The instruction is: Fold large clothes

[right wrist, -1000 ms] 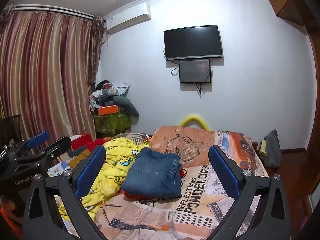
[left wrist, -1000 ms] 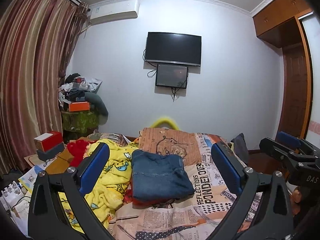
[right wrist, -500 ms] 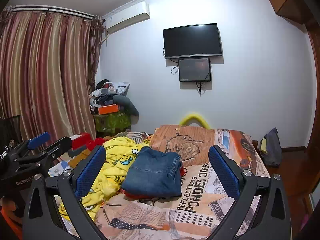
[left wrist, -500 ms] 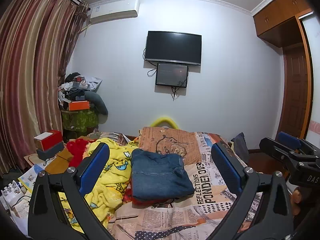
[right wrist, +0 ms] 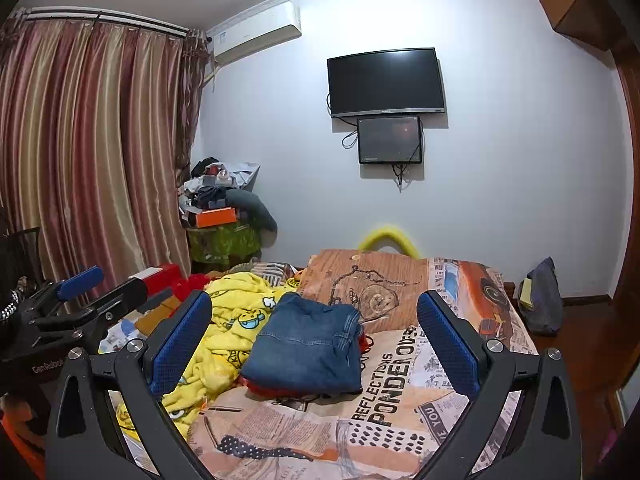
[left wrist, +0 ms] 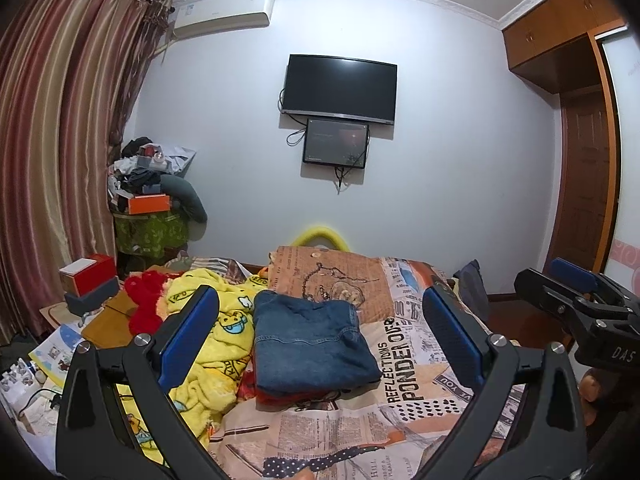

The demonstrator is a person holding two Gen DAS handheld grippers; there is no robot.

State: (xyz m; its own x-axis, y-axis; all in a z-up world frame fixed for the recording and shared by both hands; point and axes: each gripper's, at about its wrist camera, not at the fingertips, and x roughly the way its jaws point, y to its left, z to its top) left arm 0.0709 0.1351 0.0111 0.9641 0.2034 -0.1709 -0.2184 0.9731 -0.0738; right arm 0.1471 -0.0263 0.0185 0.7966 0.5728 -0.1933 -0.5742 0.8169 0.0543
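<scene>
Nothing has moved; folded jeans (left wrist: 312,344) rest on the bed (left wrist: 404,364).

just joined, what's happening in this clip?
A person holds two handheld grippers above a bed, both open and holding nothing. The left gripper and right gripper both point at folded blue jeans lying on top of a red garment. A crumpled yellow blanket lies to the jeans' left. Neither gripper touches any fabric, so the jeans look done.
</scene>
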